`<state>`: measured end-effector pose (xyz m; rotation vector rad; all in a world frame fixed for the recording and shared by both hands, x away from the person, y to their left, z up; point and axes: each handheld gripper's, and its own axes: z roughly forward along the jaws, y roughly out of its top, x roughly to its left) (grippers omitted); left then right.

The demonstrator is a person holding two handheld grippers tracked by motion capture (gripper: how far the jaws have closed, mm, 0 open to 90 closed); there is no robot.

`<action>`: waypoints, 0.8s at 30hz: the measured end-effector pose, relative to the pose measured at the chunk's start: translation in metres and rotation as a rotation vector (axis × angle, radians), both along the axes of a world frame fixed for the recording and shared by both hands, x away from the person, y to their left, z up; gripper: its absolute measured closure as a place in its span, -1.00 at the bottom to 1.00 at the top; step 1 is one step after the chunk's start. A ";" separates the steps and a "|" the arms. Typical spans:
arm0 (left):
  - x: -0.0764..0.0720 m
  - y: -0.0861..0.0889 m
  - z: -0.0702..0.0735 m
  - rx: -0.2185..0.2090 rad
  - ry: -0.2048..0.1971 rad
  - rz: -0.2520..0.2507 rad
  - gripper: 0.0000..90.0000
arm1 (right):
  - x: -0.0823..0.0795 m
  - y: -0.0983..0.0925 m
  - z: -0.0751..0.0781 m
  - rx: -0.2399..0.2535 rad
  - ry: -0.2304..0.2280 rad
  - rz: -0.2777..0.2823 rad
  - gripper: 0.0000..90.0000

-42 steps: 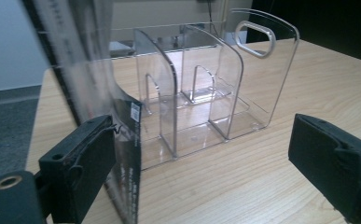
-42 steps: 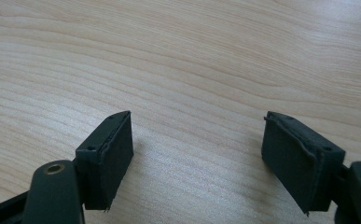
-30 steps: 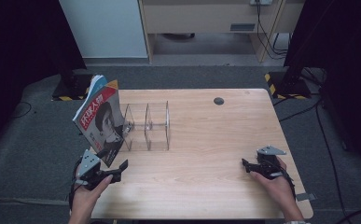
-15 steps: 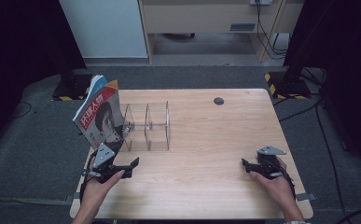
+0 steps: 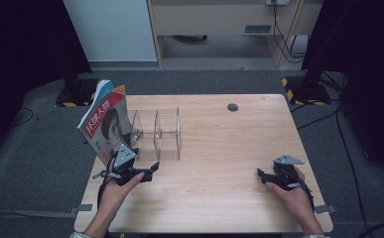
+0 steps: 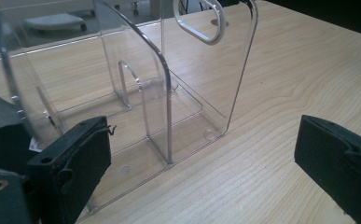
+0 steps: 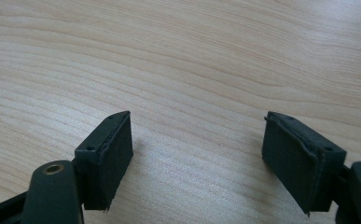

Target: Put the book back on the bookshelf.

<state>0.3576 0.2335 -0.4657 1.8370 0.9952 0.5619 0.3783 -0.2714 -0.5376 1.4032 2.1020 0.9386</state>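
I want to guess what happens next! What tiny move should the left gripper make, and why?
Probably ease the left gripper left toward the magazine. It is open and holds nothing, and the magazine leans against the clear rack just beside it.

High view: fixed above the person's side, facing forward and down, taking in the whole table (image 5: 219,134). Left gripper view: low and close at the table's left edge, facing the clear rack (image 6: 169,93), shared with the high view (image 5: 156,133). Right gripper view: very close, tilted down onto bare tabletop (image 7: 192,60) near the right edge.
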 end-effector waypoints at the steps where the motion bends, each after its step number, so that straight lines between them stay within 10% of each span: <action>1: 0.002 -0.002 0.000 0.003 0.000 -0.002 -0.93 | 0.000 0.000 0.000 0.000 0.000 0.000 -0.45; 24: 0.017 -0.032 -0.003 0.017 0.021 -0.053 -0.93 | 0.000 0.001 0.000 -0.002 0.002 0.000 -0.47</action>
